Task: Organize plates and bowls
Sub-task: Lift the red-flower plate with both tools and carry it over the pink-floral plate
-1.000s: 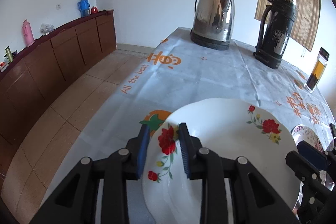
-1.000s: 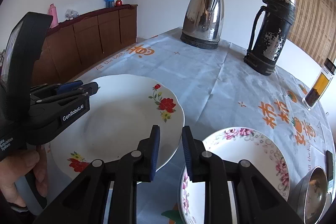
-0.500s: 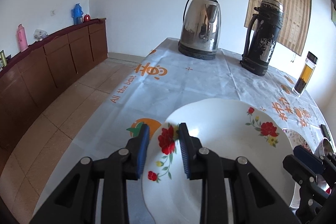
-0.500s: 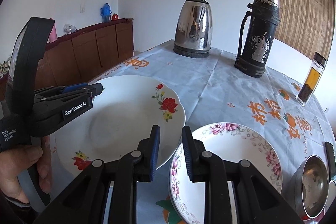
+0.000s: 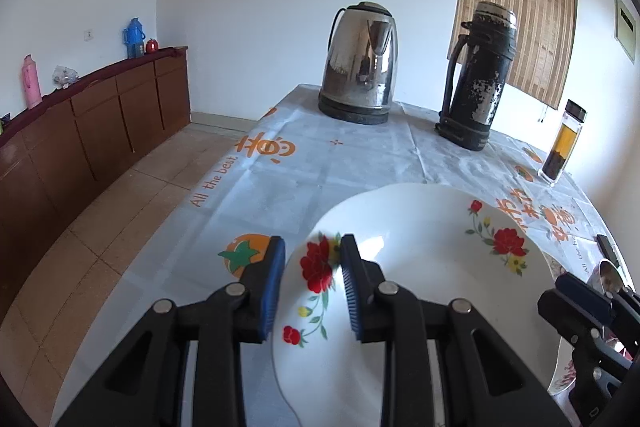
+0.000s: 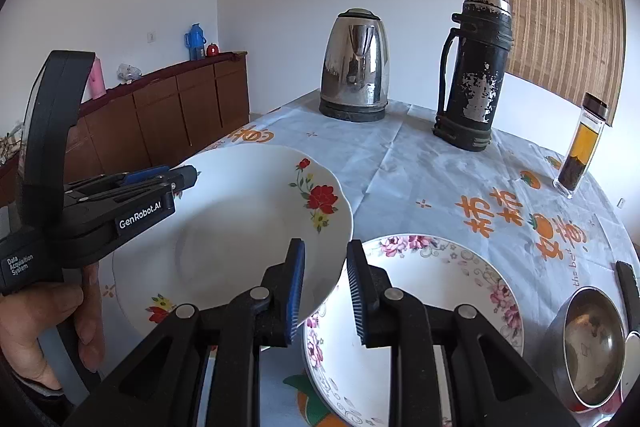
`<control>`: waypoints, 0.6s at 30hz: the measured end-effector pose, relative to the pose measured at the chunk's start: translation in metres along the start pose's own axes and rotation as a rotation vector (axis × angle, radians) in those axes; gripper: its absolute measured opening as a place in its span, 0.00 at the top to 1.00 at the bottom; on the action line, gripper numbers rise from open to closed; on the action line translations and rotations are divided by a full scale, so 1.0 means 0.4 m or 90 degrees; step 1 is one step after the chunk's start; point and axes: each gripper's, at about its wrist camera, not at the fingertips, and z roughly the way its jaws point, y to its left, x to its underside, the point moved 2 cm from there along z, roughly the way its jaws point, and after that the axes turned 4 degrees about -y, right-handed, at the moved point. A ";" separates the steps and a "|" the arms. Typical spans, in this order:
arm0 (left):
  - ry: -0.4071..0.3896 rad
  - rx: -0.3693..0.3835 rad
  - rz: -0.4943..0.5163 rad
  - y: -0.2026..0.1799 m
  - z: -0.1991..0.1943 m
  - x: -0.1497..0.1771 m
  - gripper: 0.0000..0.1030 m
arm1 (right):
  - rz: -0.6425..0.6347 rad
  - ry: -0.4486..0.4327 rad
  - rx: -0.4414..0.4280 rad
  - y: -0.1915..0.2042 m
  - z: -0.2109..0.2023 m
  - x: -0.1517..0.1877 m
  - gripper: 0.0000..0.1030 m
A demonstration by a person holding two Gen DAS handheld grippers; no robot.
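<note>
I hold a white plate (image 6: 240, 227) with red flowers off the table, one claw on each side of its rim. My left gripper (image 5: 312, 283) is clamped on the near left edge, pads either side of a red bloom; in the right wrist view it (image 6: 176, 179) reaches in from the left, a hand (image 6: 44, 323) wrapped round its handle. My right gripper (image 6: 324, 291) is clamped on the plate's near right edge, the rim passing between its blue pads (image 6: 295, 287). The plate tilts slightly and overlaps a second plate (image 6: 440, 291), pink-flowered, which lies flat on the table just below and to the right. Right of that plate sits a steel bowl (image 6: 592, 347), at the frame's edge. The table wears a pale cloth (image 5: 320, 179) printed with orange characters, oranges and the words "All the best". At its far end stand a steel kettle (image 5: 360, 67) and, to its right, a worn black flask (image 5: 480, 75); further right, near the table's edge, is a clear bottle (image 5: 562, 143) holding dark tea. A bamboo blind (image 5: 520, 19) hangs behind the flask. Along the left wall runs a brown sideboard (image 5: 100, 123) bearing a blue flask (image 5: 134, 37) and a pink one (image 5: 31, 87), above a tiled floor (image 5: 100, 227).
</note>
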 end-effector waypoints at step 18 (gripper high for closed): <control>0.004 0.011 0.012 -0.032 -0.005 0.014 0.75 | 0.052 0.012 -0.020 -0.042 -0.003 0.034 0.77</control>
